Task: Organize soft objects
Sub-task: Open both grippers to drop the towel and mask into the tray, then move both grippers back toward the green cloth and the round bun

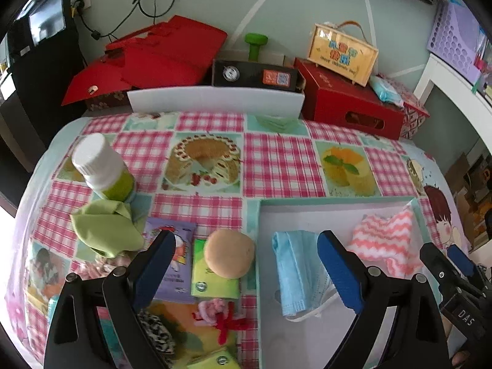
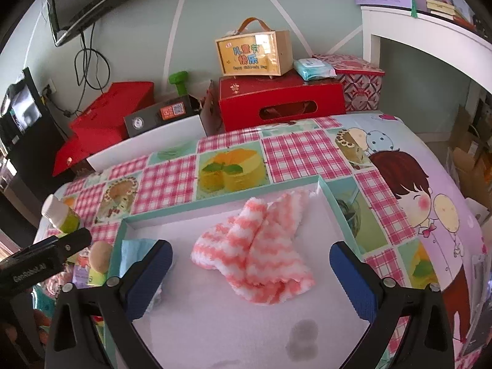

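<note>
A shallow teal-rimmed box [image 1: 257,246] [image 2: 221,207] with a white floor holds a blue face mask [image 1: 292,273] [image 2: 135,250] and a pink-and-white zigzag cloth [image 1: 384,243] [image 2: 261,246]. My left gripper [image 1: 246,264] hangs open above the box's left rim, with a tan round sponge [image 1: 229,253] [image 2: 101,256] between its fingers' lines but untouched. A green cloth [image 1: 104,227], a pink-red yarn doll [image 1: 221,316] and a leopard-print piece [image 1: 156,332] lie outside the box. My right gripper [image 2: 250,273] is open over the box, just short of the zigzag cloth, and shows at the left wrist view's right edge [image 1: 442,261].
A white-capped green bottle [image 1: 101,166] [image 2: 61,215] stands by the green cloth. A purple packet [image 1: 173,261] and green tissue packs [image 1: 212,279] lie under the sponge. Red boxes [image 1: 347,104] [image 2: 276,101], a yellow carry box [image 2: 255,52] and a white divider [image 1: 215,98] line the far edge.
</note>
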A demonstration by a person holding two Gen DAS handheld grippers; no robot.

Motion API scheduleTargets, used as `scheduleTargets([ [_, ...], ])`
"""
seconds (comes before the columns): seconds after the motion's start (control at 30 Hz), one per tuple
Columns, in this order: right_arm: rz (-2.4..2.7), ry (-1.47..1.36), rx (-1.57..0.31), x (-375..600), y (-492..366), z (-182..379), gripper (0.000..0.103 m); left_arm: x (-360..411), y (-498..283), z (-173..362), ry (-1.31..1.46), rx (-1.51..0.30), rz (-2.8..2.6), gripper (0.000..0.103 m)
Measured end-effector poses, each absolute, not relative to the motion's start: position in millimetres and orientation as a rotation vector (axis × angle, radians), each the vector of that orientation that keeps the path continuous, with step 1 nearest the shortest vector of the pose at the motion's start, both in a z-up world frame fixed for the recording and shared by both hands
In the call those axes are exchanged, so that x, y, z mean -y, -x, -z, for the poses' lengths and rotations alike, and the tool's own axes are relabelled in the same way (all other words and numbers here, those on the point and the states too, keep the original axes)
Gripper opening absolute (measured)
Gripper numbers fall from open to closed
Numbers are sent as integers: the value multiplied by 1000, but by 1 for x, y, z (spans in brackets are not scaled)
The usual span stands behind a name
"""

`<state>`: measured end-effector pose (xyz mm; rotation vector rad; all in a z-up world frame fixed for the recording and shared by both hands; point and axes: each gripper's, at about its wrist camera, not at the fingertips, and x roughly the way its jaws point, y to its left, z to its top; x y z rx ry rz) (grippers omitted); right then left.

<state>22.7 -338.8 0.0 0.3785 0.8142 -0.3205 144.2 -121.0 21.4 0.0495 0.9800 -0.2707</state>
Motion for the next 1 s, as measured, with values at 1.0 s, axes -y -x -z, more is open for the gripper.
scheduleTargets([
  [1.0, 179, -339, -662, 276, -43, -21, 103, -78, -166, -44, 104, -904, -226, 94],
])
